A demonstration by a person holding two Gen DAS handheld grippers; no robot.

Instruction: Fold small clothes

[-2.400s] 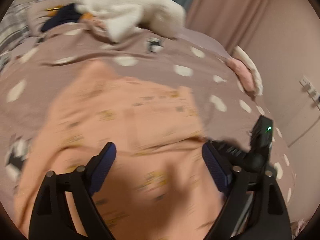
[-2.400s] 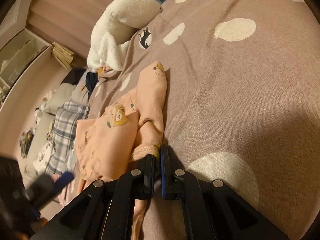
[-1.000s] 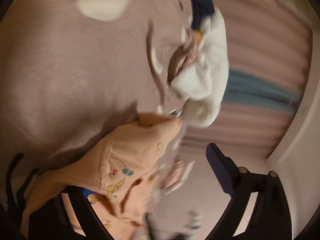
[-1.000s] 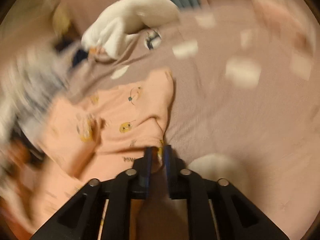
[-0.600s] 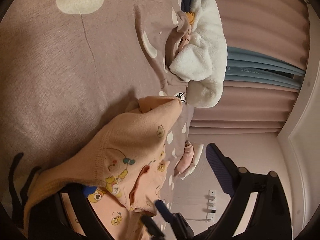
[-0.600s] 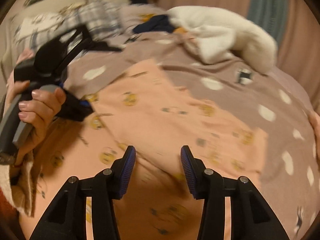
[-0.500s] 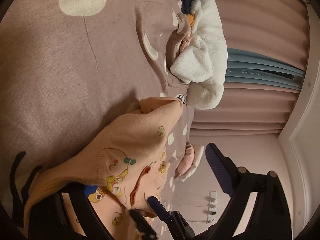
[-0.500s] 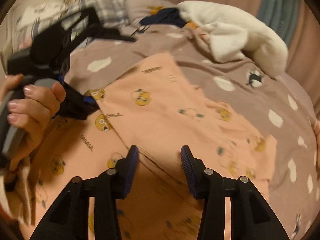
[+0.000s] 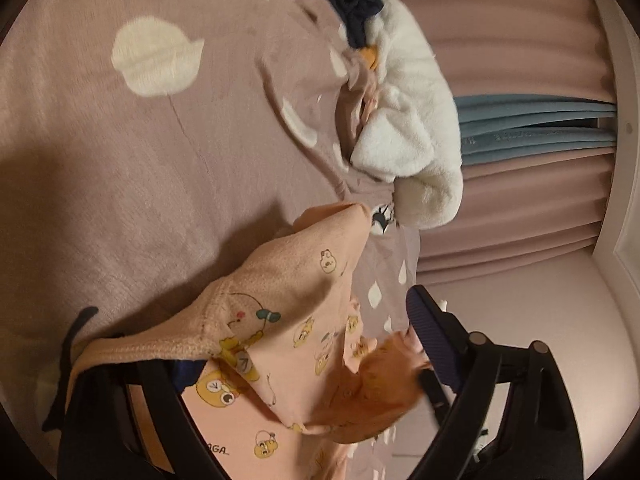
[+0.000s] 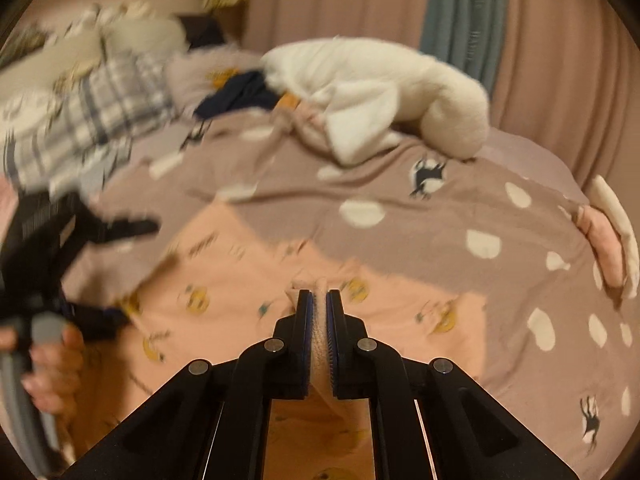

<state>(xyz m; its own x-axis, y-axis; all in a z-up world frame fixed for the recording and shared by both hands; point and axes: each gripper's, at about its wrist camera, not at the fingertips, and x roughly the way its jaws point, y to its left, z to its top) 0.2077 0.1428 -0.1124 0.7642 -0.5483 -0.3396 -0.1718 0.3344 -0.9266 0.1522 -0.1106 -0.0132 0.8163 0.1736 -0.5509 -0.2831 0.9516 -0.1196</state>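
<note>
A fold is under way, by my reading. The left tongs (image 9: 304,364) stand spread, the peach cartoon-print garment (image 9: 280,304) draped over one finger, unclamped. The right tongs (image 10: 319,304) are pressed together on a raised pleat of it. Next, carry that pleat across over the bed (image 10: 460,208).

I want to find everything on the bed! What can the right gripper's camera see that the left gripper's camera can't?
Only the right wrist view shows the plaid cloth, the hand holding the left gripper, and the right gripper pinching the peach garment. Only the left view shows the printed letters. Both show the white fluffy blanket and dotted bedspread.
</note>
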